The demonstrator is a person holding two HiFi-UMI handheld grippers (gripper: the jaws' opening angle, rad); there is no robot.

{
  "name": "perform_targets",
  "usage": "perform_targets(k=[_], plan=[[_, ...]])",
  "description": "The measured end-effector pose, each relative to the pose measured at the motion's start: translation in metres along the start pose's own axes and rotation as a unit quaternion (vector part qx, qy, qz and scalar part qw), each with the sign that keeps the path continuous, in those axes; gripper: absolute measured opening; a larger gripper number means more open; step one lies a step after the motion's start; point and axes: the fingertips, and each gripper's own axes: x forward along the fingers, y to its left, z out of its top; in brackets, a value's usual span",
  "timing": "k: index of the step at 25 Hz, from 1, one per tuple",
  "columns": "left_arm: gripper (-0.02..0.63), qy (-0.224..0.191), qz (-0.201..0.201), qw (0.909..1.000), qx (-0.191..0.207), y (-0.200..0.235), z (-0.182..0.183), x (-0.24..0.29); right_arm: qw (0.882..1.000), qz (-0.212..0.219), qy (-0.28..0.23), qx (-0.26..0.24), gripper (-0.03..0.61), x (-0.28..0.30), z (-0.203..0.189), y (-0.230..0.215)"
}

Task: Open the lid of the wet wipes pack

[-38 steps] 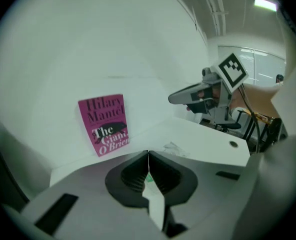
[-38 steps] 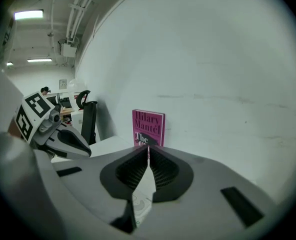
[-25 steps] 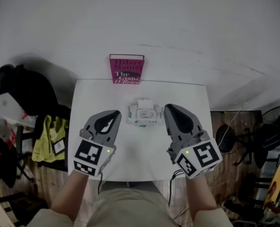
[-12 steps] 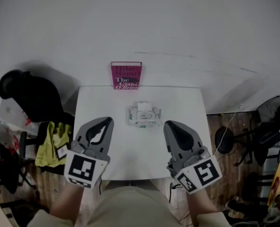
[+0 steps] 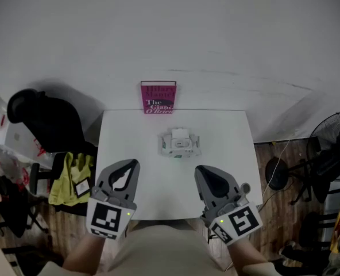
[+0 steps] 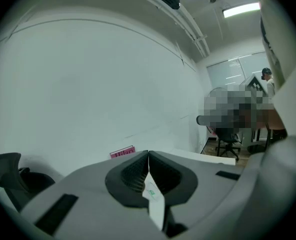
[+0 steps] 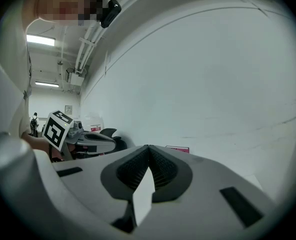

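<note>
The wet wipes pack [image 5: 180,144] lies in the middle of the white table [image 5: 230,154], with a white flap raised at its far side. My left gripper [image 5: 135,164] hovers over the table's near left part, short of the pack, jaws shut and empty. My right gripper [image 5: 199,169] is level with it on the near right, also shut on nothing. In the left gripper view the jaws [image 6: 148,154] meet at the tip and a sliver of the pack [image 6: 151,189] shows below them. In the right gripper view the jaws [image 7: 148,147] are closed too.
A pink book [image 5: 158,98] stands at the table's far edge against the white wall. A black chair [image 5: 41,122] and a yellow-green cloth [image 5: 69,177] are to the left of the table. A fan [image 5: 336,151] stands on the right.
Both grippers have drawn back from beside the pack toward the table's near edge. The pack has stayed where it was.
</note>
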Motion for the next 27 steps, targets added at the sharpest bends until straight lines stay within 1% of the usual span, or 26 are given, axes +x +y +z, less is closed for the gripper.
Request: perform_targets(k=[6, 20, 27], plan=[[0.022, 0.008, -0.006, 0.9999, -0.011, -0.007, -0.012, -0.004, 1.0, 0.003, 0.013, -0.001, 0.025, 0.0, -0.01, 0.005], [0.022, 0.007, -0.01, 0.9999, -0.001, -0.001, -0.008, 0.007, 1.0, 0.002, 0.018, -0.001, 0.025, 0.005, -0.009, -0.001], [0.021, 0.005, -0.01, 0.9999, -0.002, -0.001, -0.006, 0.012, 1.0, 0.009, 0.023, 0.005, 0.025, 0.008, -0.012, -0.001]])
